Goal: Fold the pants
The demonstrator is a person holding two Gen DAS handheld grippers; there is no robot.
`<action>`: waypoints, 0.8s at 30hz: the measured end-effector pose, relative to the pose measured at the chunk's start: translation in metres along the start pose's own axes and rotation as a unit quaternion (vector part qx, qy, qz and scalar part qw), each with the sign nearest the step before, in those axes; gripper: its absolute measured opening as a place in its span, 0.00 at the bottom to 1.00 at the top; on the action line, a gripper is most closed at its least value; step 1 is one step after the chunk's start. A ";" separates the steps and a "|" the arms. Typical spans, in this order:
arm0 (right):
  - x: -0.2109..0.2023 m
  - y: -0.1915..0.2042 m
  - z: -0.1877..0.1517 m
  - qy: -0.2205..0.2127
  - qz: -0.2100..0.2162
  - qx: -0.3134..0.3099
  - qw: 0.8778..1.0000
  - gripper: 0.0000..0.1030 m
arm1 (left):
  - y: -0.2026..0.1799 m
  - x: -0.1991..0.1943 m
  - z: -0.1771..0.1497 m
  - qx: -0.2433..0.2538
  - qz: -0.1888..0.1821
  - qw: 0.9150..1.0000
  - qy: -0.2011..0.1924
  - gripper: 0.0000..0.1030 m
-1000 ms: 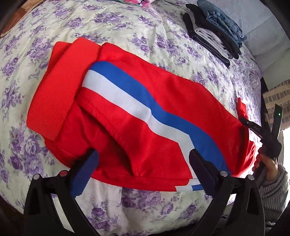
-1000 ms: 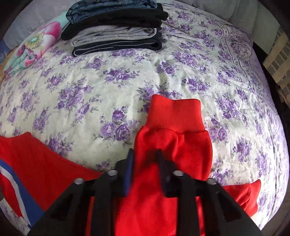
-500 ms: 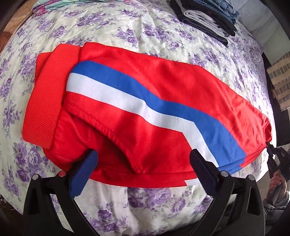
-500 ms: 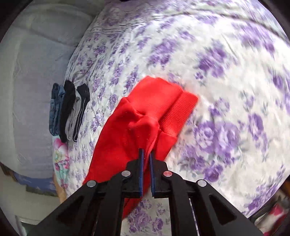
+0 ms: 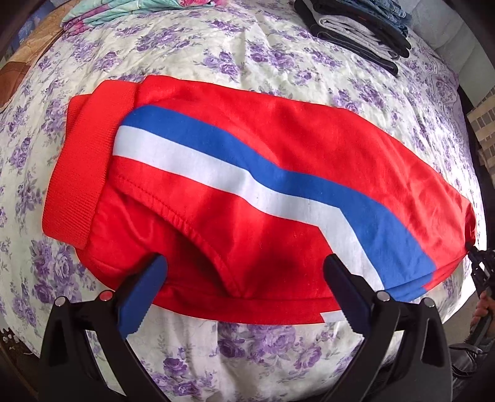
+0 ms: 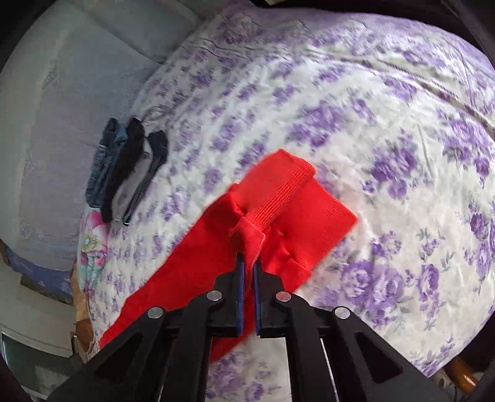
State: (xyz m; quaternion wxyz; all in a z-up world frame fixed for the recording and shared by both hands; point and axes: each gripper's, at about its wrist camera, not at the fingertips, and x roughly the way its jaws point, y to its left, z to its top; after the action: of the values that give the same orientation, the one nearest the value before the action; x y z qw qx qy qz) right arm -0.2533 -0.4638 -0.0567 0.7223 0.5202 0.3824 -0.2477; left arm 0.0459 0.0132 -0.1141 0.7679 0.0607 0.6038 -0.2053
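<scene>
The pants [image 5: 278, 148] are bright red, with a blue band and a white band side by side along the leg. The bedspread [image 5: 216, 52] under them is cream, printed with purple roses. The clothes pile [image 5: 355, 27] beyond the pants is denim blue, black and grey. Both claws are black with blue pads [image 5: 145, 290].

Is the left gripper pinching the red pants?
No, the left gripper is wide open, its two fingers spread apart just over the red pants and squeezing nothing.

One red pants [image 5: 278, 173], one folded clothes stack [image 5: 355, 27], one floral bedspread [image 5: 216, 62].
</scene>
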 end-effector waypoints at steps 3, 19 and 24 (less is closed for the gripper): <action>-0.010 -0.003 -0.005 -0.001 0.038 0.004 0.999 0.09 | -0.003 -0.004 -0.001 0.000 0.008 1.000 0.001 0.96; -0.002 -0.042 0.019 -0.035 0.133 0.123 0.983 0.60 | -0.073 -0.012 0.019 0.035 -0.097 0.995 -0.006 0.95; 0.001 -0.025 0.023 -0.055 0.131 0.079 0.987 0.25 | -0.058 0.022 0.013 -0.011 -0.112 0.993 0.045 0.95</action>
State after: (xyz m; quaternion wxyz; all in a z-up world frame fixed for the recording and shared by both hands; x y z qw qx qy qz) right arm -0.2649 -0.4940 -0.0672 0.7248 0.6072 0.2499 -0.2089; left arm 0.0393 -0.0497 -0.1230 0.7124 -0.0068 0.6433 -0.2805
